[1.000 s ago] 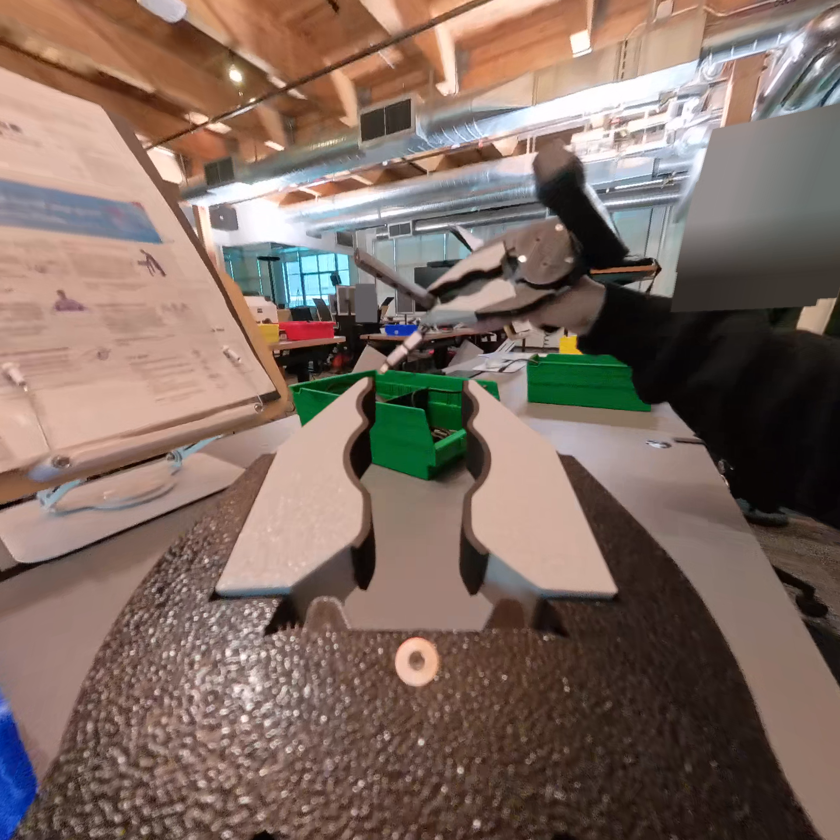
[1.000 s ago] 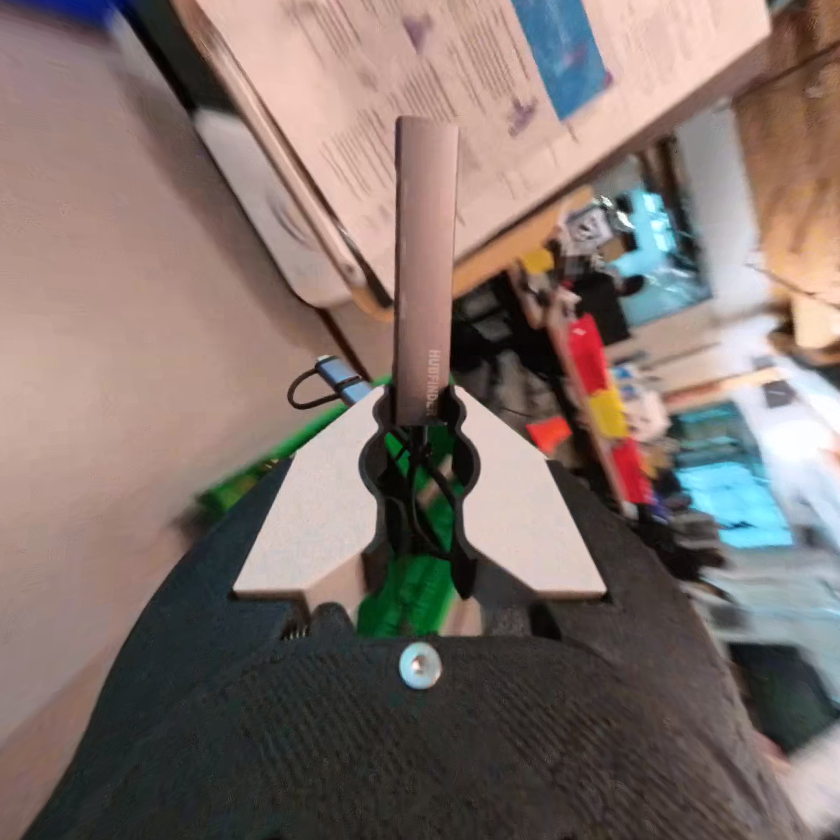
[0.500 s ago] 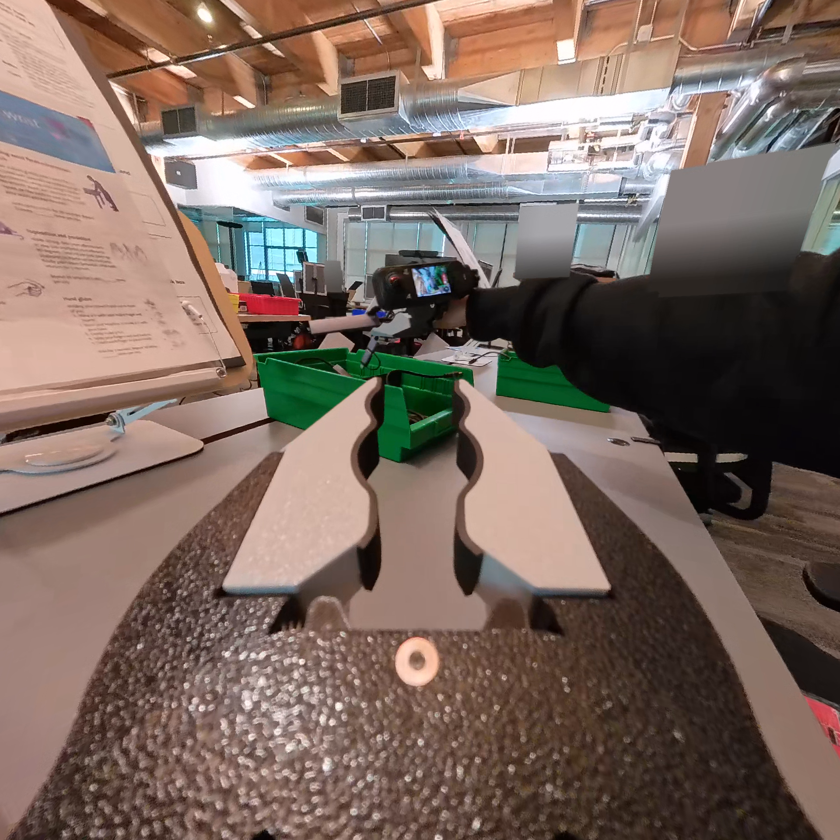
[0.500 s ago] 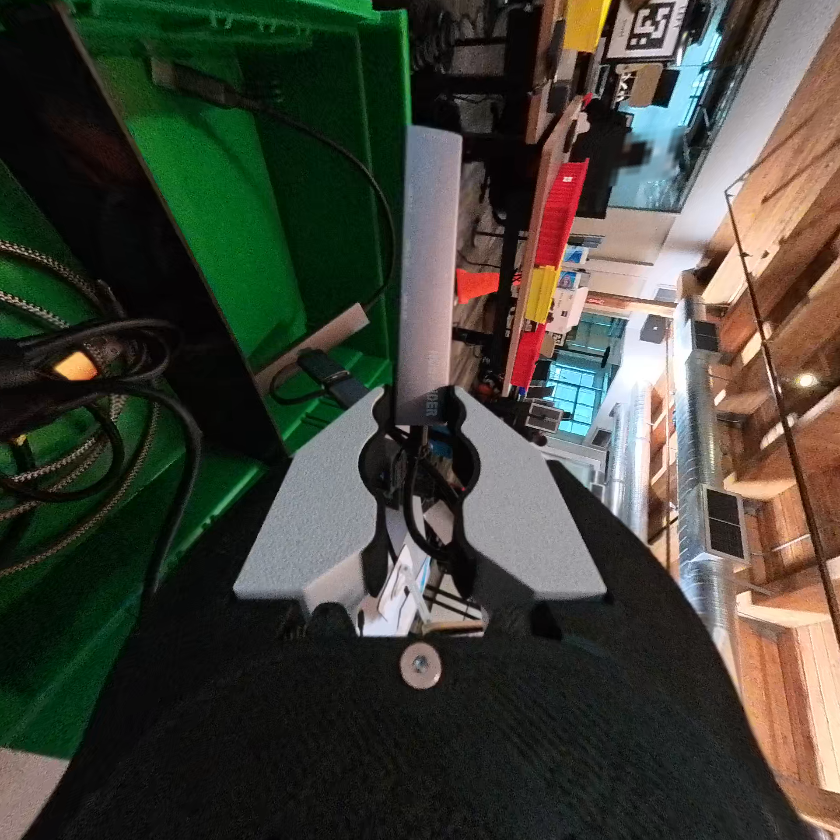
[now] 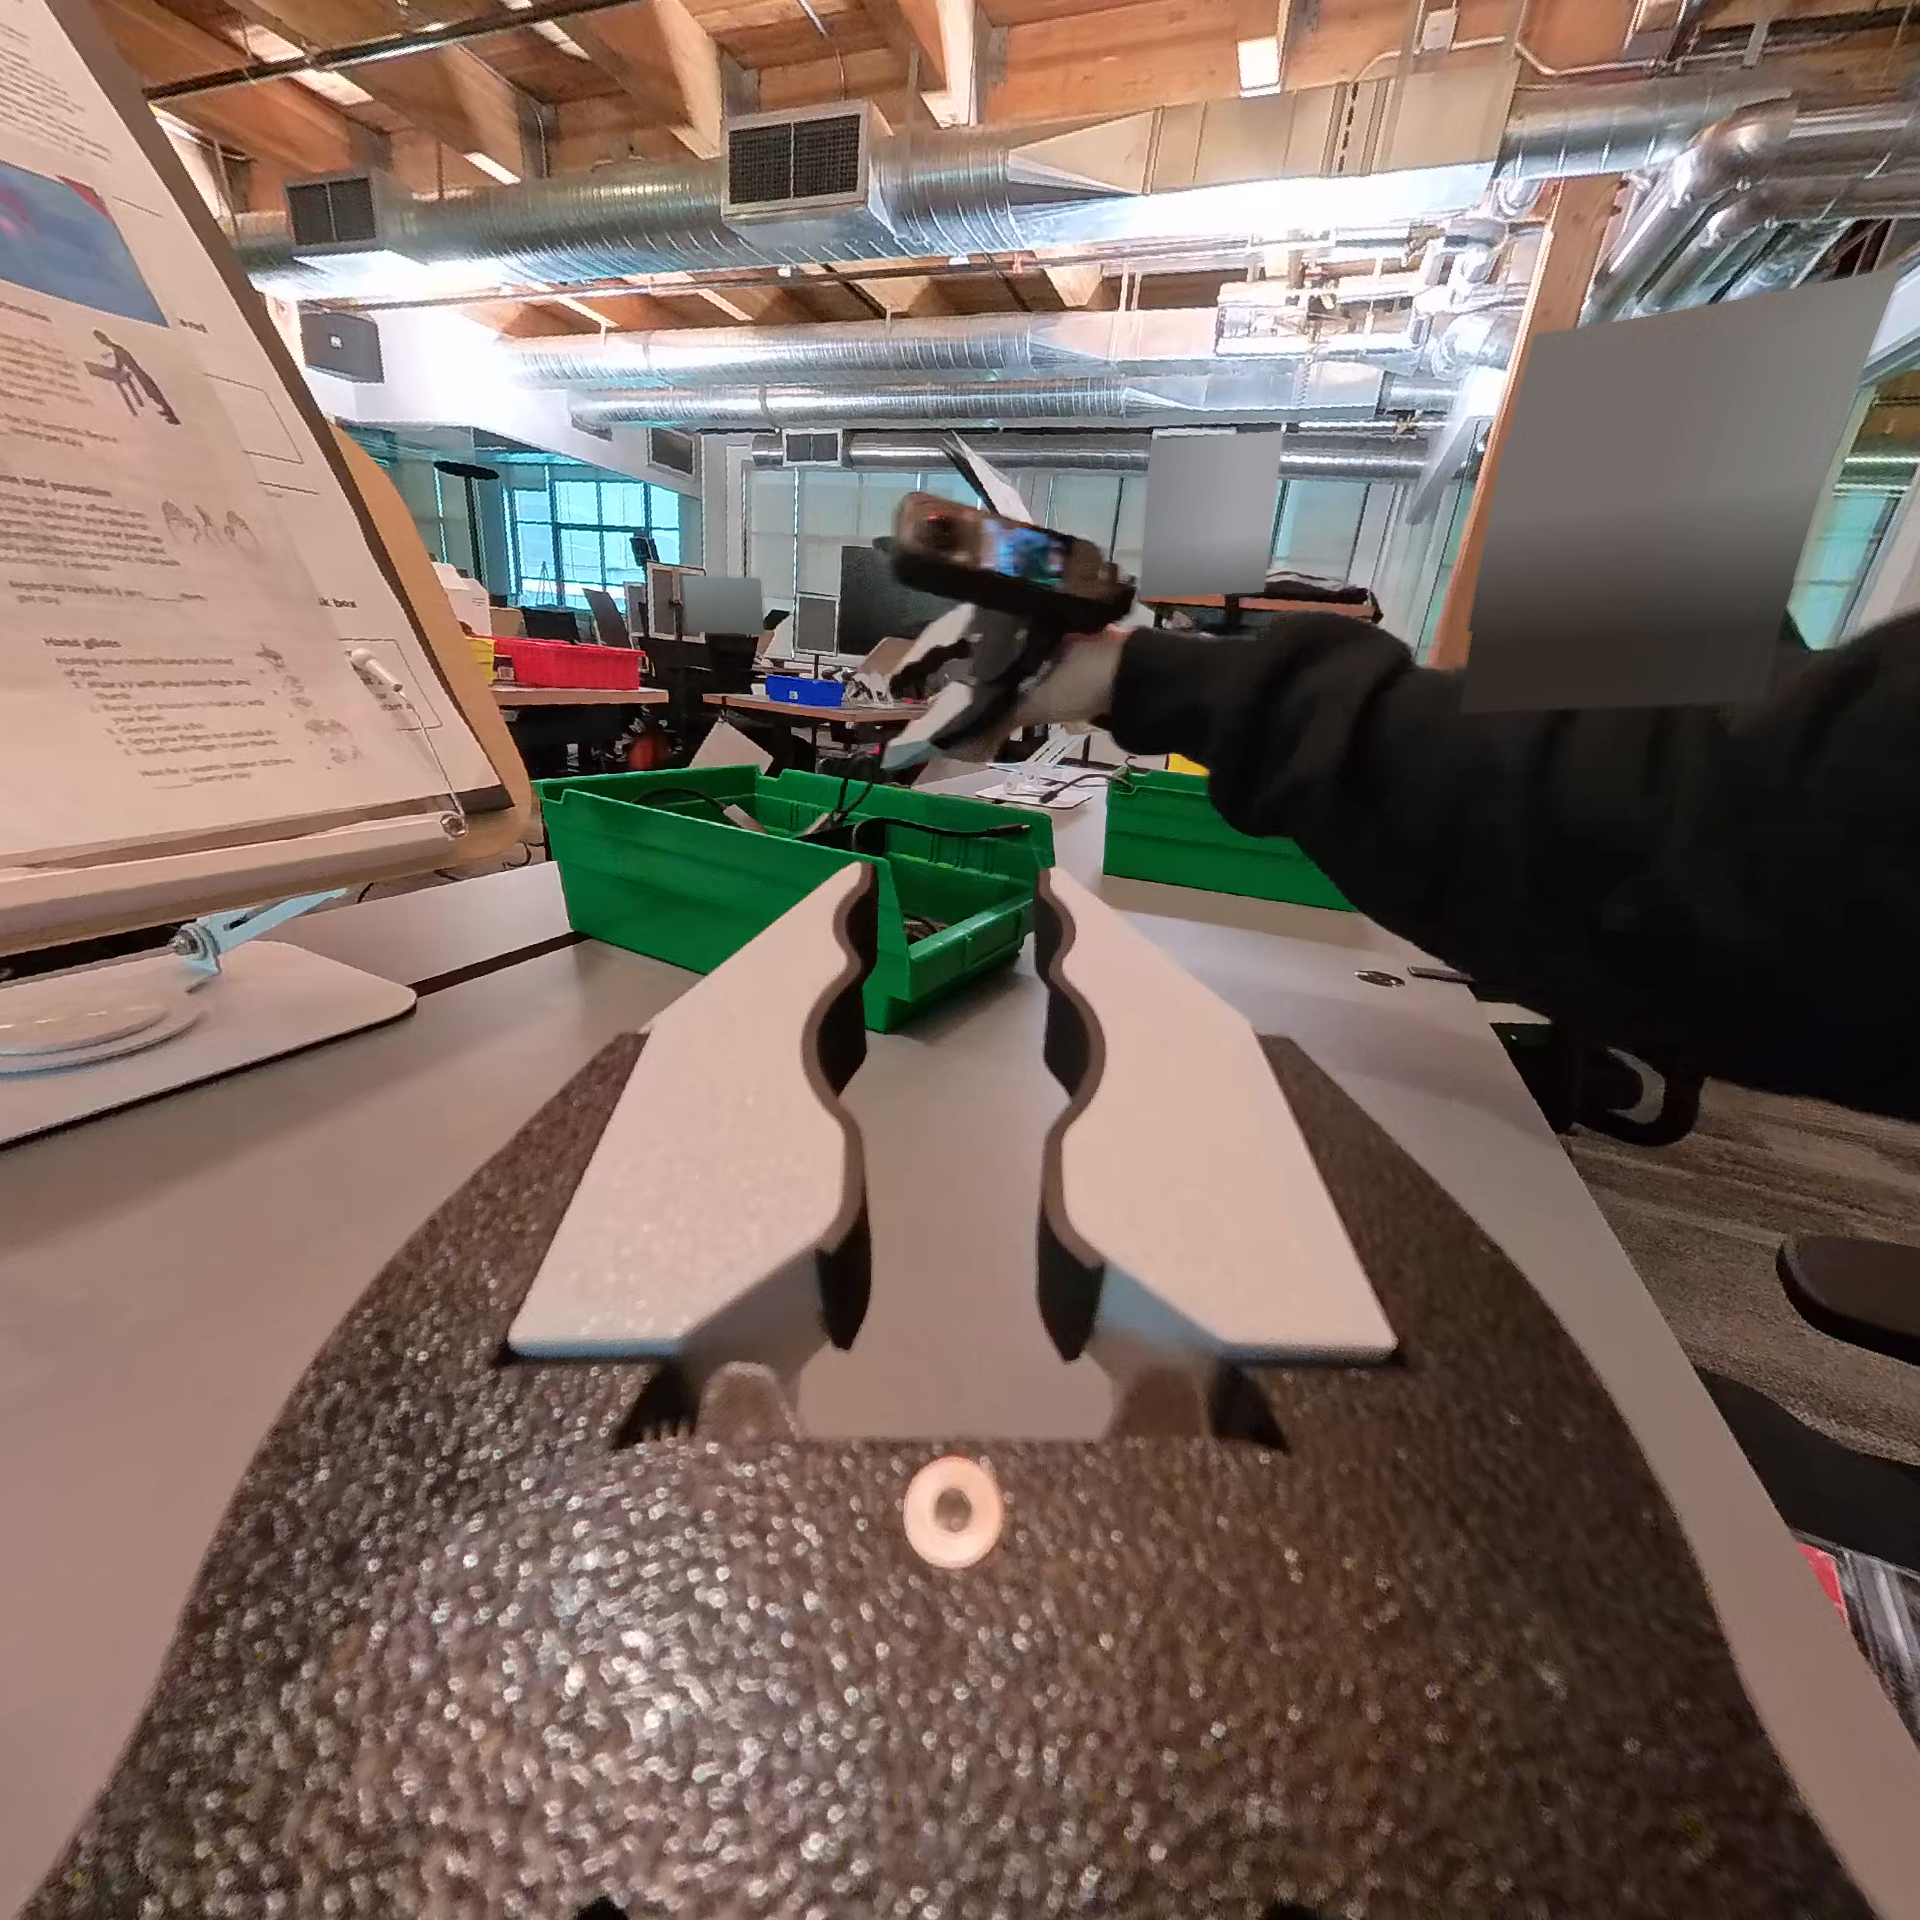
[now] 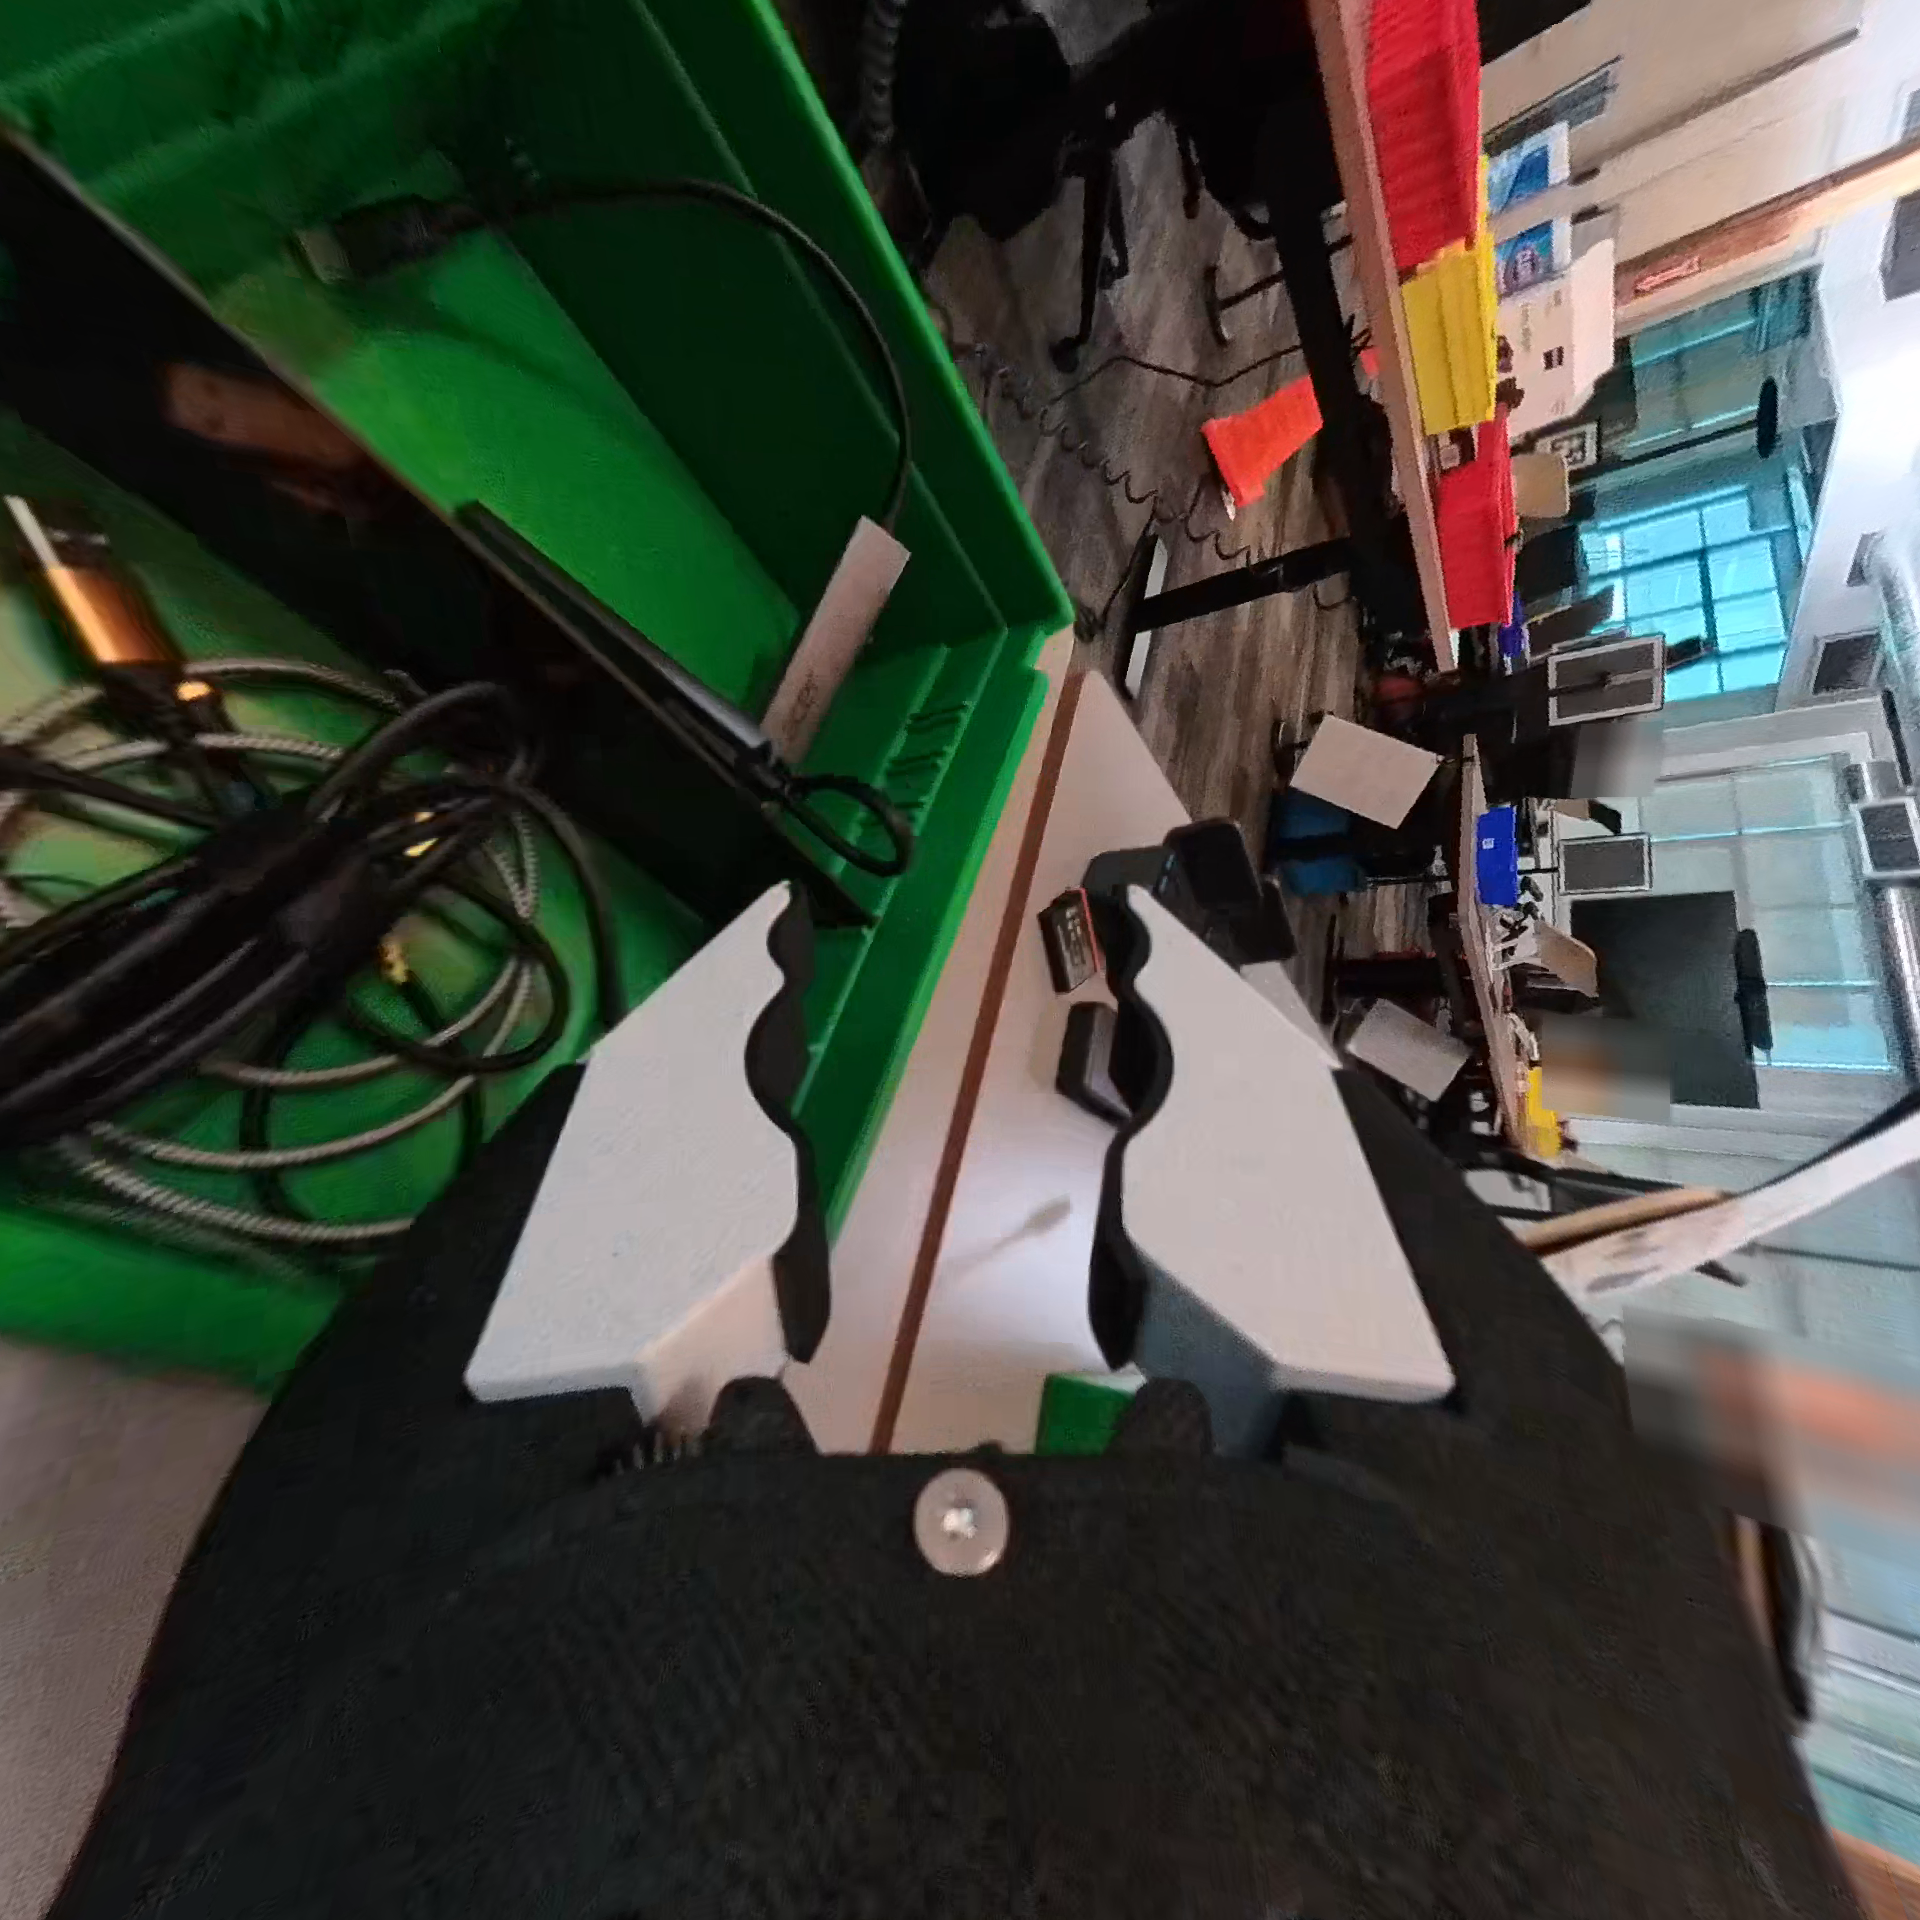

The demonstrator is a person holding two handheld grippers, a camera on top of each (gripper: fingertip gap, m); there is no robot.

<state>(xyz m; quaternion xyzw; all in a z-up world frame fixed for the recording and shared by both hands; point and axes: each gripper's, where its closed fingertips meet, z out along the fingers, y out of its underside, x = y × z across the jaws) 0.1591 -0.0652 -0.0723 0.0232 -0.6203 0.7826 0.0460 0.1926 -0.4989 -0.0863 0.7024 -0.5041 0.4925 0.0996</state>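
My left gripper (image 5: 951, 894) is open and empty, held low over the grey table (image 5: 416, 1091) and facing a green bin (image 5: 675, 862). My right gripper (image 6: 956, 914) is open and empty, tilted over the bin's rim (image 6: 935, 748). It also shows in the left wrist view (image 5: 935, 717), above the bin. A dark grey hub bar (image 6: 623, 644) with a short looped cable (image 6: 842, 831) lies in the bin's far compartment, just ahead of my right gripper's left fingertip (image 6: 790, 935). A silver hub (image 6: 831, 634) leans next to it.
A tangle of cables (image 6: 260, 883) fills the bin's near compartment. Small black devices (image 6: 1081, 945) lie on the table beside the bin. A second green bin (image 5: 1195, 852) stands behind. A document stand (image 5: 156, 623) with printed pages is at the left. A person's black sleeve (image 5: 1558, 831) crosses the right. Across from one pair of fingers to the other is roughly 45 cm. Measured from the fingertips, the silver hub (image 6: 831, 634) is 15 cm or so from the right gripper and 50 cm from the left.
My right gripper swung from the document stand to over the bin, then opened and let go of the dark grey hub, which now lies in the bin. My left gripper narrowed slightly, still empty.
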